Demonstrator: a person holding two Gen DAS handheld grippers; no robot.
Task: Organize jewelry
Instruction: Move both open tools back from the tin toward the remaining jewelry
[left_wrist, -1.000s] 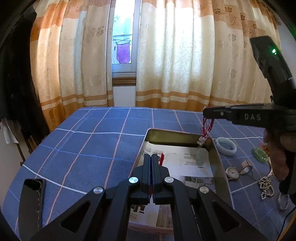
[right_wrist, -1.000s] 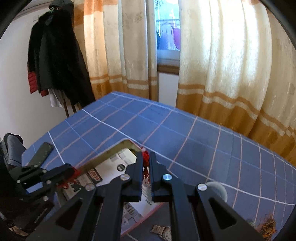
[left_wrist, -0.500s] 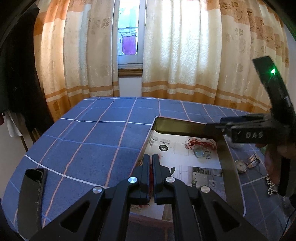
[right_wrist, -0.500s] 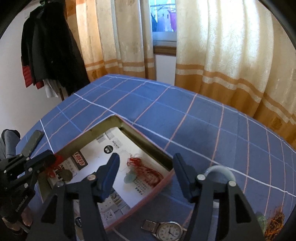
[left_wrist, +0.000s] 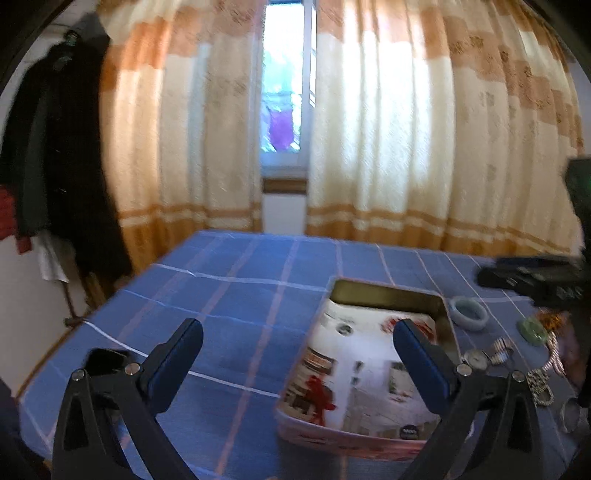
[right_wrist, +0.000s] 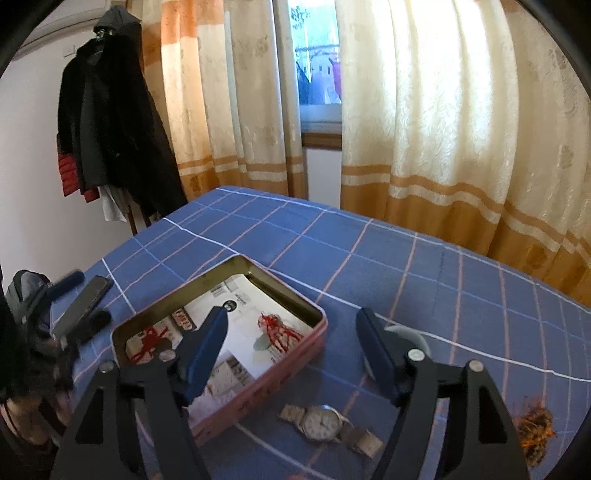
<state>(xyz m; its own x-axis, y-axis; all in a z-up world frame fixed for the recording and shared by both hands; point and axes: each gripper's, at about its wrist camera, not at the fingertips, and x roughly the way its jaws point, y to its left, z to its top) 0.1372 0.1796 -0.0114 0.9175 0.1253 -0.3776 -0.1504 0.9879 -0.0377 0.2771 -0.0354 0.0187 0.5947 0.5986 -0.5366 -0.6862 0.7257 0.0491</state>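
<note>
In the right wrist view, at the lower left, the pink rectangular metal tin (right_wrist: 255, 387) stands on the blue checked tablecloth (right_wrist: 369, 258). Its floor is covered with printed paper. On this paper lie two red-cord pendants: one (right_wrist: 147, 341) at the left end of the tin, the other (right_wrist: 279, 328) near the middle with a pale stone beside the cord. These cords look soft and very light. I think they are best taken at the knot or the stone, because a loose cord slips out between the pads.

The right gripper (right_wrist: 291, 350) is at the bottom centre, its jaws are opening and nothing is between them. Just below it lies the silver wristwatch with a white dial (right_wrist: 325, 422). It looks heavier, the glass is fragile and the metal band is slippery; a grip across the case seems safest. To the right of it, half hidden by the right finger, is the pale green bangle (right_wrist: 406, 332), stiff, smooth and probably breakable. At the far lower right lies an orange-brown tangle (right_wrist: 535, 428); what it is I cannot tell.

In the left wrist view, which is blurred, the left gripper (left_wrist: 297, 345) at the bottom is also opening, very wide and empty, and the tin is at the lower centre right.
</note>
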